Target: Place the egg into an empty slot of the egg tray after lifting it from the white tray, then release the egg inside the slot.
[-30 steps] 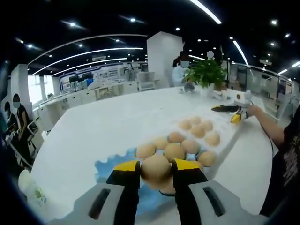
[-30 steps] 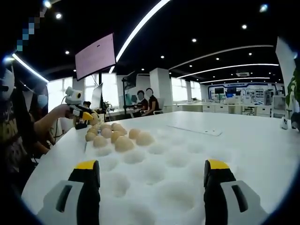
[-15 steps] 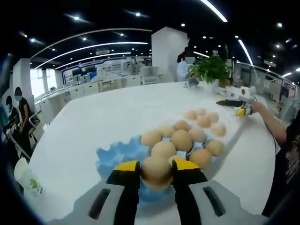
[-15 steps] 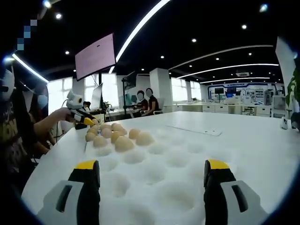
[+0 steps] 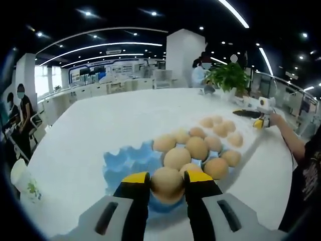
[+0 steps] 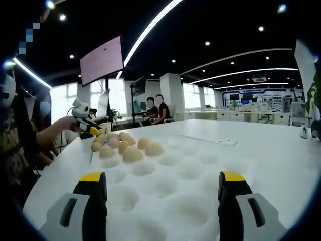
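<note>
Left tool [image 5: 167,182] clamped on an egg [image 5: 167,183], held above the near edge of the blue egg tray [image 5: 125,163]. Bare blue slots just left of the tray's eggs; broad open counter [image 5: 90,130] beyond that side. Right tool [image 6: 163,193] wide open, gripping nothing, low over the white tray [image 6: 190,175]; vacant hollows near it, loose eggs [image 6: 131,153] toward the tray's far left end.
</note>
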`<state>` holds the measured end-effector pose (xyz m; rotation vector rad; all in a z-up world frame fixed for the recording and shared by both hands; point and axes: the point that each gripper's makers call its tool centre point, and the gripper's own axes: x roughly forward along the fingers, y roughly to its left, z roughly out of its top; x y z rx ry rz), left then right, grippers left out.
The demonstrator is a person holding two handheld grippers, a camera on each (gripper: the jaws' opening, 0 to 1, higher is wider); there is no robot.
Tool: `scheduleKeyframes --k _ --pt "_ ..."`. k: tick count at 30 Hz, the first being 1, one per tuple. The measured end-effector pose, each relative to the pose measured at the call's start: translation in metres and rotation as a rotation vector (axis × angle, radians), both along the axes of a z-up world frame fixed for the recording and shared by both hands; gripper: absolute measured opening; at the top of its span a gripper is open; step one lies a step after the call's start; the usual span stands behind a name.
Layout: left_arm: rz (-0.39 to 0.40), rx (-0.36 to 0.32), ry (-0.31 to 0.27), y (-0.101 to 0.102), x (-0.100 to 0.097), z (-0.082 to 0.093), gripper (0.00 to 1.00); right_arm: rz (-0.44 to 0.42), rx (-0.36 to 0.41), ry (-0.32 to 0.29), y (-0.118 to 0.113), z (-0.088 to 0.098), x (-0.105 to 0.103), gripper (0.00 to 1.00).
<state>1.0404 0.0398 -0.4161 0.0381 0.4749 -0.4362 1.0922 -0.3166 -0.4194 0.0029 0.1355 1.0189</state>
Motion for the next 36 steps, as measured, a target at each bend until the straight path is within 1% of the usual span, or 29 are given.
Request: scheduleKeyframes --k 2,3,4,5,13,19,22,27,36 --pt "0.003 0.000 0.013 0.002 -0.001 -0.003 0.26 0.000 0.001 0.000 0.000 0.000 0.000 0.96" --pt "0.001 -0.015 0.014 0.001 -0.002 -0.003 0.24 -0.001 0.002 0.000 0.000 0.000 0.000 0.96" --pt "0.009 -0.018 0.003 0.002 -0.001 -0.001 0.23 -0.002 0.003 -0.001 0.000 0.000 0.000 0.96" --pt "0.000 -0.031 0.005 -0.001 -0.002 0.000 0.22 -0.002 0.004 -0.001 0.000 0.000 0.000 0.96" --pt "0.005 -0.029 0.008 0.000 -0.001 0.000 0.23 -0.004 0.007 -0.002 -0.001 0.001 0.000 0.96" --pt "0.004 -0.038 -0.010 -0.002 0.000 0.007 0.24 -0.004 0.008 -0.002 -0.001 0.001 0.000 0.96" --pt "-0.008 -0.038 -0.027 -0.006 0.000 0.014 0.25 -0.004 0.007 -0.002 -0.001 0.001 0.000 0.96" --pt "-0.040 -0.029 -0.054 -0.019 0.001 0.024 0.29 -0.003 0.008 -0.002 0.000 0.001 0.000 0.96" --pt "-0.086 -0.012 -0.080 -0.039 0.003 0.037 0.34 -0.003 0.007 -0.002 0.000 0.001 0.000 0.96"
